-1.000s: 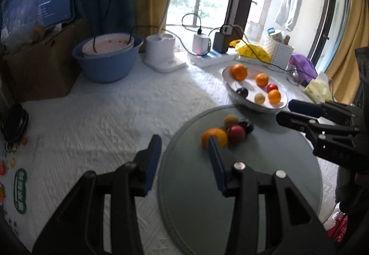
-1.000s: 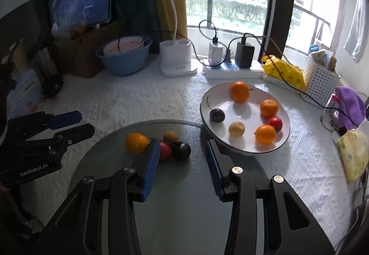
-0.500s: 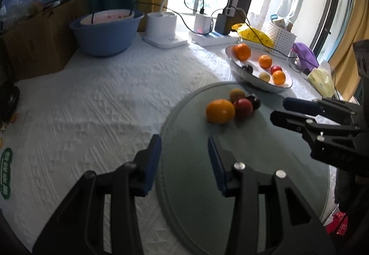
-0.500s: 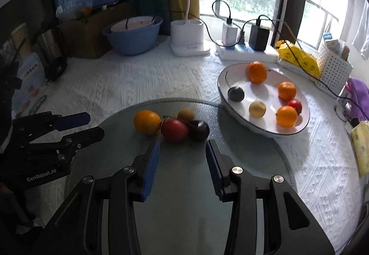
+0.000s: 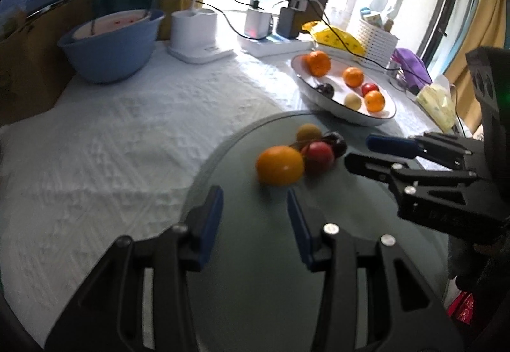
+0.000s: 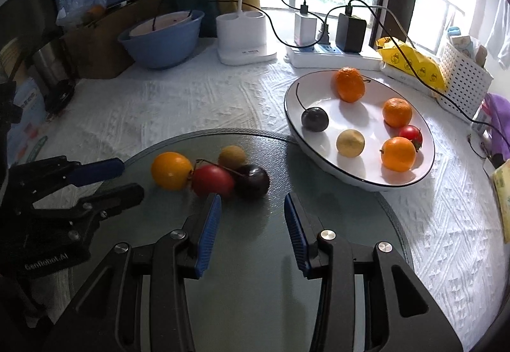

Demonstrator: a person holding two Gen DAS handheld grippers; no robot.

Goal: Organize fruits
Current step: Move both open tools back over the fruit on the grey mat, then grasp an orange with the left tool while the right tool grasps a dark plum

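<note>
Right wrist view: right claw (image 6: 251,218) stood part-open, empty, just short of the dark plum (image 6: 251,181). Left claw (image 5: 251,211) likewise near the orange (image 5: 280,165). Centre each fruit before closing; they touch and may roll.

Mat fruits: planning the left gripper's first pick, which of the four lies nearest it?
The orange, the largest, at the cluster's left end, directly ahead of the left gripper.
</note>
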